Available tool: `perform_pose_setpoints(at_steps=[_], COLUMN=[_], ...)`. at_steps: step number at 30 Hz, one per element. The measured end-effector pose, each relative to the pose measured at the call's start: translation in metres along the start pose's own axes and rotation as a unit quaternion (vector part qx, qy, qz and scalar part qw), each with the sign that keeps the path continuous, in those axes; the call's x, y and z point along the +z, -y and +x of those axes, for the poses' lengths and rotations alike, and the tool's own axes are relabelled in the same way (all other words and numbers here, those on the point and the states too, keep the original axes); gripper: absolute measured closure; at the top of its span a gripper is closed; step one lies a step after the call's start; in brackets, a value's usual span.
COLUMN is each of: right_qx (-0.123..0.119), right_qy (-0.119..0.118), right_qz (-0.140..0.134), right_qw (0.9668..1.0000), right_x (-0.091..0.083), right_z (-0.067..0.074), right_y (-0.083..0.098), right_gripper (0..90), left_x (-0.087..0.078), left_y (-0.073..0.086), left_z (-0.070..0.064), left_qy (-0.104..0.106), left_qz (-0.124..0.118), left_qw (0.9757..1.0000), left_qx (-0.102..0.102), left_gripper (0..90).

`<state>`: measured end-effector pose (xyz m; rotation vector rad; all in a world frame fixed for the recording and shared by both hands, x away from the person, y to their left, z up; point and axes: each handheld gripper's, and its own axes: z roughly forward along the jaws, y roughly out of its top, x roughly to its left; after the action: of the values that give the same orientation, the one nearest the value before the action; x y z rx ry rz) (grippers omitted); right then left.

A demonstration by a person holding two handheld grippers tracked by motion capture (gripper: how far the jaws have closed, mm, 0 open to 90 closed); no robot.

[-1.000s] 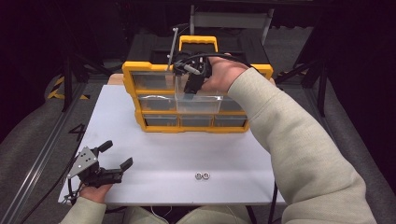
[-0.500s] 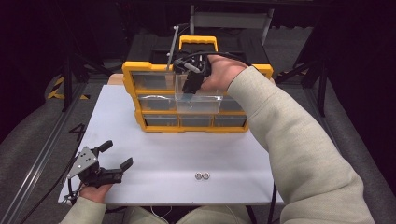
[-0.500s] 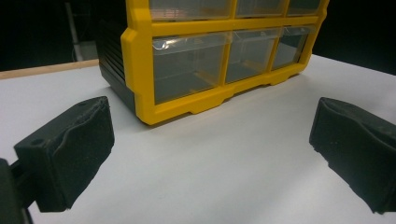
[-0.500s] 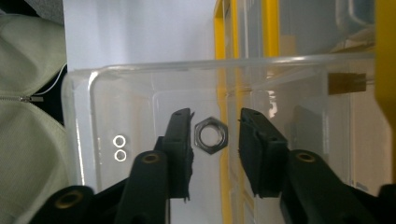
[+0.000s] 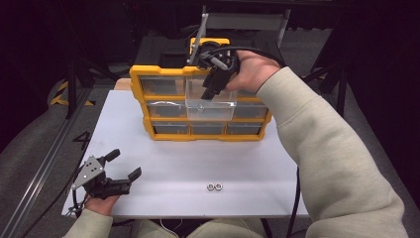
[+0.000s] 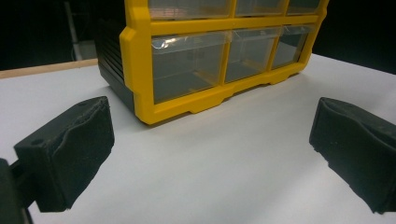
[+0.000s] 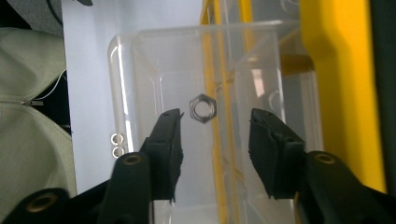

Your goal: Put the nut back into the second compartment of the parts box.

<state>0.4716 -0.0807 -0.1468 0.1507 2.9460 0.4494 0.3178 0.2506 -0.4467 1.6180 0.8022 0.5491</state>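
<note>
Two loose nuts (image 5: pixel 214 187) sit near the worktop's (image 5: pixel 247 163) front edge, open space around them. Your right tongs (image 7: pixel 212 133) hang apart over the pulled-out clear drawer (image 5: pixel 210 105) of the yellow organizer (image 5: pixel 148 106); one nut (image 7: pixel 202 108) lies inside, probably on its floor. Left tongs (image 5: pixel 121 166) rest spread, front-left. No readable labels.

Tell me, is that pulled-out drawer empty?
No. The clear drawer sticks out of the yellow organizer and holds one nut, seen between the right gripper's open fingers.
</note>
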Motion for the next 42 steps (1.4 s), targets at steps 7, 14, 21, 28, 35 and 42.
perform_pose_setpoints(at_steps=[7,14,21,28,35,42], right_qx=[0.016,0.031,0.04,0.04,0.036,0.029], right_qy=[0.025,0.039,0.045,0.046,0.048,0.045], right_qz=[-0.008,-0.005,-0.006,-0.002,-0.007,-0.015], right_qw=[0.9995,0.9988,0.9982,0.9981,0.9981,0.9984], right_x=[-0.026,-0.036,-0.033,-0.008,0.016,0.045], right_z=[0.01,0.02,0.037,0.056,0.068,0.082], right_y=[0.024,0.048,0.07,0.087,0.098,0.106], right_gripper=[35.7,28.7,25.1,23.1,23.0,22.6], left_x=[0.002,0.002,0.003,0.003,0.003,0.003], left_y=[0.0,0.0,0.0,0.0,0.0,0.0], left_z=[0.0,-0.001,-0.001,-0.001,-0.001,-0.002], left_qy=[0.0,0.0,-0.001,0.0,0.0,-0.001], left_qz=[0.001,0.006,0.007,0.008,0.006,0.007], left_qw=[1.0,1.0,1.0,1.0,1.0,0.9999], left_qx=[0.001,0.004,0.005,0.005,0.006,0.009], left_gripper=[0.7,0.7,0.7,0.7,0.7,0.7])
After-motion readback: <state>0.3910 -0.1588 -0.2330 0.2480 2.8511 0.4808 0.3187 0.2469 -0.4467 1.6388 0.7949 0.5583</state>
